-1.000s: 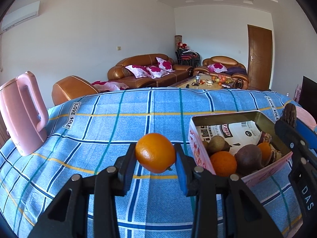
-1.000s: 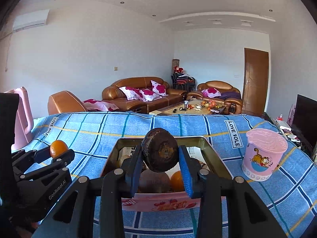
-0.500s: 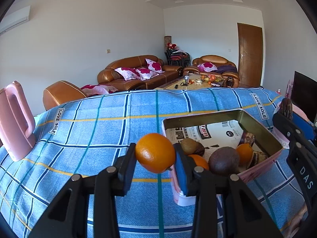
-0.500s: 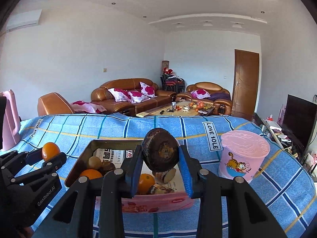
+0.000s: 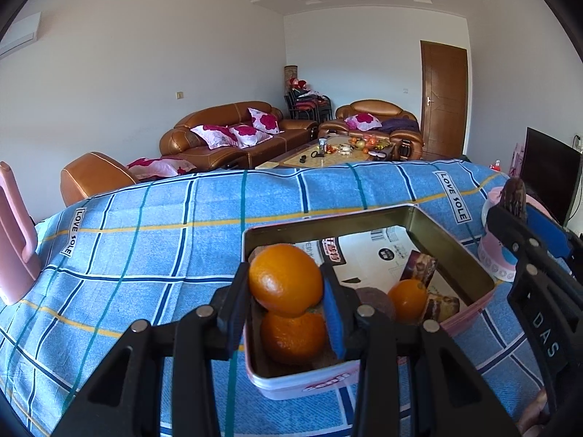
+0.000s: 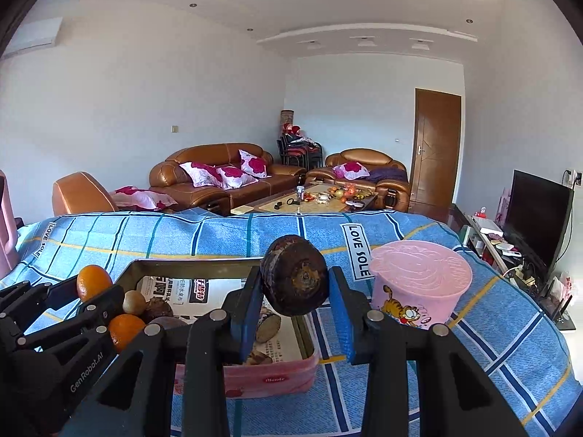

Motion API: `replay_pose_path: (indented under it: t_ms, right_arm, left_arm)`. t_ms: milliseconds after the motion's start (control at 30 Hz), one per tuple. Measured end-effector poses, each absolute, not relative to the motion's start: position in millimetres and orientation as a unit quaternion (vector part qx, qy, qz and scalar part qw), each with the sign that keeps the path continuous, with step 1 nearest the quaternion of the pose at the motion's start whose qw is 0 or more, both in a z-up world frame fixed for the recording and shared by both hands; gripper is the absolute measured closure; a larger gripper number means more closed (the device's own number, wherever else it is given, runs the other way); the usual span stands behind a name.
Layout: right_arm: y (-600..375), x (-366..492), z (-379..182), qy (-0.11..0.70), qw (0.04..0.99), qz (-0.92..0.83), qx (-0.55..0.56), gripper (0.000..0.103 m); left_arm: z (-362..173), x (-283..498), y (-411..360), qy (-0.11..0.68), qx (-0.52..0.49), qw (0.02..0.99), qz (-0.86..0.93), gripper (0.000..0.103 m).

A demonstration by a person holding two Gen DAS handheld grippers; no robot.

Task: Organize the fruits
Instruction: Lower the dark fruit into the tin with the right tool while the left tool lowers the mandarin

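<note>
A blue plaid tablecloth (image 5: 153, 247) printed with "LOVE SOLE" fills the lower half of both views, and brown leather sofas (image 6: 215, 171) with pink-flowered cushions stand against the white wall behind it. On the cloth sits a rectangular pink tin (image 5: 470, 313) with a metal inside, at the lower centre and right of the left wrist view and at the lower left and centre of the right wrist view. Printed paper lines its floor.

A pink tub with a cartoon cat (image 6: 419, 287) stands upright on the cloth just beside the tin, right of centre in the right wrist view. A pink jug (image 5: 14, 240) shows at the left edge of the left wrist view, well apart from the tin.

The left gripper (image 5: 286, 300) is closed on an orange (image 5: 286, 278), its two pads pressing on the fruit's sides; the fruit hangs over the near left corner of the tin. In the right wrist view the same gripper and orange appear at the left edge.

The right gripper (image 6: 295, 307) is clamped on a dark brown round fruit (image 6: 295, 280) with a rough skin, held over the tin's right end at the frame's centre.

Inside the tin lie a second orange (image 5: 293, 335) directly below the held one, a smaller orange (image 5: 408, 298) towards the right, a dark purplish fruit (image 5: 375, 302) between them, and a small tan round fruit (image 6: 133, 302) near the far left corner.
</note>
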State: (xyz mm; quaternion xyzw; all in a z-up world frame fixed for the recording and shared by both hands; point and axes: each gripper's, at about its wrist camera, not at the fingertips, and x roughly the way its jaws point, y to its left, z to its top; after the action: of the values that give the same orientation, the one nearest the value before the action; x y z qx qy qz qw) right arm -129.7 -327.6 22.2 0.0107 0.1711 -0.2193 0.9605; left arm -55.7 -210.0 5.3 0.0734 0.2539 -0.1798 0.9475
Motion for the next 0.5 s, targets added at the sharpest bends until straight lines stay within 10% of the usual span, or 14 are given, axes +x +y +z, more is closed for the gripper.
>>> replay_pose_path:
  t_ms: [500]
  right_arm:
    - [-337, -122, 24, 0.176, 0.954, -0.243, 0.008, 0.065]
  left_arm:
    - [2, -35, -238, 0.277, 0.062, 0.936, -0.207, 0.064]
